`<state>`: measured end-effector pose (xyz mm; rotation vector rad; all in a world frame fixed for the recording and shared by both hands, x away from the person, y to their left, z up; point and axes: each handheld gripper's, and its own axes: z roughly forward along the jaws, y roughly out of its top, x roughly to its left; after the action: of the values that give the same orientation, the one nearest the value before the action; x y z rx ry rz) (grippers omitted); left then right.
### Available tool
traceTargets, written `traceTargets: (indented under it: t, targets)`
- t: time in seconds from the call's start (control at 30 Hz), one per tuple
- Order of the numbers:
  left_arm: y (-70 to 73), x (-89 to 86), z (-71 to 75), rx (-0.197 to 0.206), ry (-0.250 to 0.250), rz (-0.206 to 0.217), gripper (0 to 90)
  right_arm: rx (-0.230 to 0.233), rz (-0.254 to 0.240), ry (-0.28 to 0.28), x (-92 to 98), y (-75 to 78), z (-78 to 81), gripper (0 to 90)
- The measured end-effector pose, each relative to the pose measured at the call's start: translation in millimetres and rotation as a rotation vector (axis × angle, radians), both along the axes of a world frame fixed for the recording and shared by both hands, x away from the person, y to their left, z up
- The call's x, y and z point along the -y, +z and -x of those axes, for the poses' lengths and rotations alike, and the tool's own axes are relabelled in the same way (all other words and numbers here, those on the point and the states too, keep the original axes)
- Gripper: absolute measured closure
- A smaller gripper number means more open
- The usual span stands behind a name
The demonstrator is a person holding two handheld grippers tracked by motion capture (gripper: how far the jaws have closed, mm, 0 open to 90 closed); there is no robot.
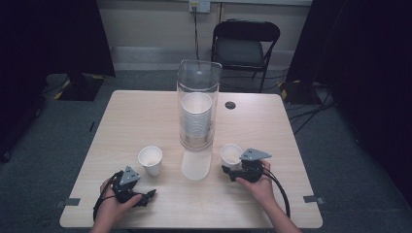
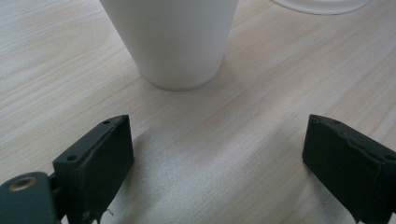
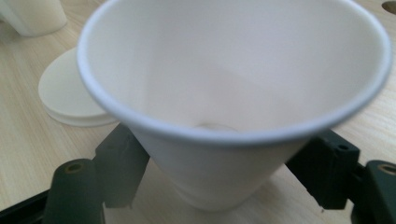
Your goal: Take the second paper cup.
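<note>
two white paper cups stand loose on the desk point(image 1: 121, 116), both upright, open end up.

item 1: left cup point(image 1: 150, 160), on the near left part of the desk, just ahead of the left hand-held gripper point(image 1: 144, 196). in the left gripper view this cup point(image 2: 172, 39) stands beyond the jaw tips, not between them; the jaws are spread wide with bare wood between, touching nothing.

item 2: right cup point(image 1: 231, 156), on the near right part of the desk, at the tip of the right hand-held gripper point(image 1: 229, 173). in the right gripper view the cup point(image 3: 233, 93) sits between the two jaws, its foot on the desk; the jaws stand partly parted, one on each side of the lower wall. whether the pads press on the wall cannot be told; the wall shows no dent.

item 3: clear dispenser tube point(image 1: 197, 104), upright at the middle of the desk, holding a stack of cups point(image 1: 196, 119) of the same white kind.

item 4: flat white lid point(image 1: 196, 165), lying on the desk just in front of the tube, between the two loose cups.

item 5: left hand point(image 1: 114, 208) and right hand point(image 1: 262, 187), each holding its hand-held gripper low over the near edge of the desk.

item 6: black folding chair point(image 1: 245, 41), on the floor beyond the far edge of the desk.
</note>
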<state>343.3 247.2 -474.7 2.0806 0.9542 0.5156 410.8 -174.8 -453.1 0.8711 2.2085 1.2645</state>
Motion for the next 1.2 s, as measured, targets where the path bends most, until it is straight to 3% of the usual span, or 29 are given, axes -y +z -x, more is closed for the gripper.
traceTargets:
  t: [0.3,0.8,1.03,1.2]
  targets:
    - [0.0,0.0,0.0,0.0,0.0,0.0,8.2,-0.007,0.011,-0.019,15.1,1.9,8.1,16.4]
    - [0.0,0.0,0.0,0.0,0.0,0.0,8.2,-0.012,0.005,-0.017,39.0,11.6,20.8,15.0]
    - [0.0,0.0,0.0,0.0,0.0,0.0,8.2,-0.025,0.028,-0.01,46.9,12.7,28.6,14.9]
    - [0.1,-0.1,-0.1,0.0,-0.001,-0.002,8.2,-0.028,0.012,-0.007,54.9,13.5,33.1,14.8]
